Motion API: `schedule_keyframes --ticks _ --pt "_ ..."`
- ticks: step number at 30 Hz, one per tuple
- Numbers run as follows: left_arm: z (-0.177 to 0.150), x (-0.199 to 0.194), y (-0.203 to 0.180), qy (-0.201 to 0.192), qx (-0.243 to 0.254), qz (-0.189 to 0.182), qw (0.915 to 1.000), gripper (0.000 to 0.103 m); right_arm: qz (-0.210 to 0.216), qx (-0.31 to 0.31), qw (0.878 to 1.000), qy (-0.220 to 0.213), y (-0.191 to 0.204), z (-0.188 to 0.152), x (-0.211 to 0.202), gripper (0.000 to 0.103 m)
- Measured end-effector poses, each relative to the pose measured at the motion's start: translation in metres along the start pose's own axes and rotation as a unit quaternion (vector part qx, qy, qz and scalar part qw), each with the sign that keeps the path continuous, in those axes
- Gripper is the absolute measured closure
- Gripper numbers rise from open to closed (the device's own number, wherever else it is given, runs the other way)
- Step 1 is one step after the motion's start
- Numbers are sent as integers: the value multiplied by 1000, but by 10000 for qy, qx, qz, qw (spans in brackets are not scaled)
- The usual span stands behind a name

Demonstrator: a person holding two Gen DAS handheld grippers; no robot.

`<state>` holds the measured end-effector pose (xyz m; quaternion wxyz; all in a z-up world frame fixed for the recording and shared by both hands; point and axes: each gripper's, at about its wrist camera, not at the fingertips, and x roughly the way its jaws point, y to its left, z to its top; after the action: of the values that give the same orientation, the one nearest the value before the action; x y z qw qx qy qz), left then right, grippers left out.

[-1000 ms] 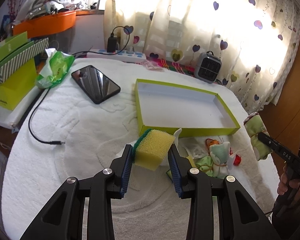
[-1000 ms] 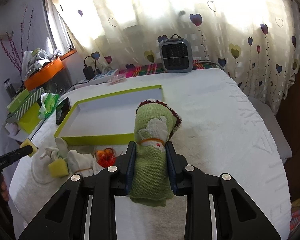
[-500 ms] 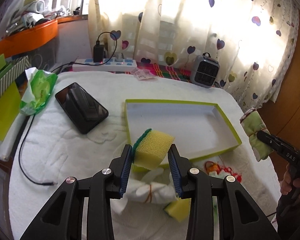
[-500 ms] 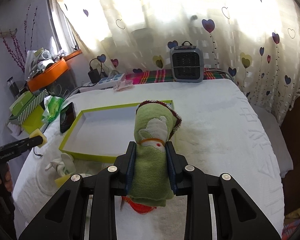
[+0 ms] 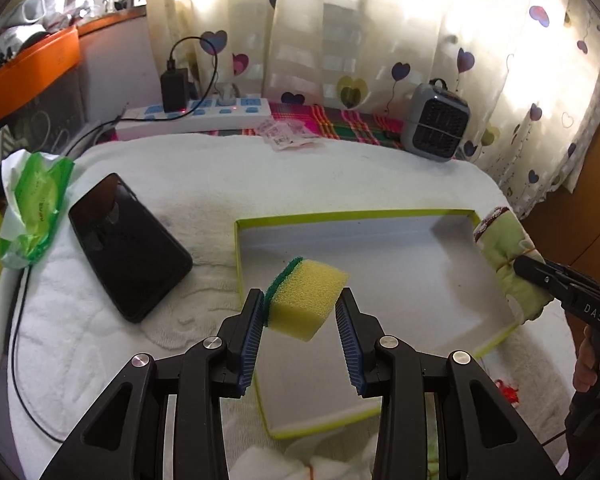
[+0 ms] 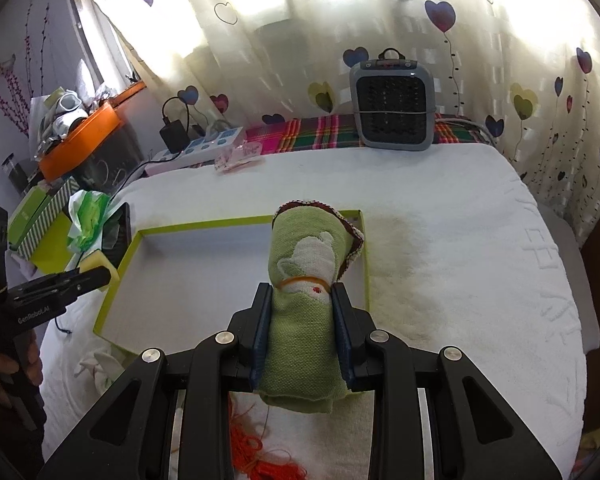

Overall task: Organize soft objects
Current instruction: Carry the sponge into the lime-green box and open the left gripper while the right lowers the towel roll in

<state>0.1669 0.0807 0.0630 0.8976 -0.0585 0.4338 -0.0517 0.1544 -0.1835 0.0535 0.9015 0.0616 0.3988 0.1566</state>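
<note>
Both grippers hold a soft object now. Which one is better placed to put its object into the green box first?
Left. Its sponge already hangs over the green box interior. The right gripper, shut on the rolled towel, is at the box's right edge, only partly over it.

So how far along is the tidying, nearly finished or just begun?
Just begun, by the look of it. The lime-edged box holds nothing yet. In hand: the left gripper grips a yellow sponge above the box, and the right gripper grips a rolled green cloth at its rim. Left: small white cloth bundles and orange string lie outside.
</note>
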Motion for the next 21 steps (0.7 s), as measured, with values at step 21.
schedule_keyframes --ticks 21 --pt "17 56 -4 263 -70 197 9994 69 -745 -803 9940 27 11 3 50 70"
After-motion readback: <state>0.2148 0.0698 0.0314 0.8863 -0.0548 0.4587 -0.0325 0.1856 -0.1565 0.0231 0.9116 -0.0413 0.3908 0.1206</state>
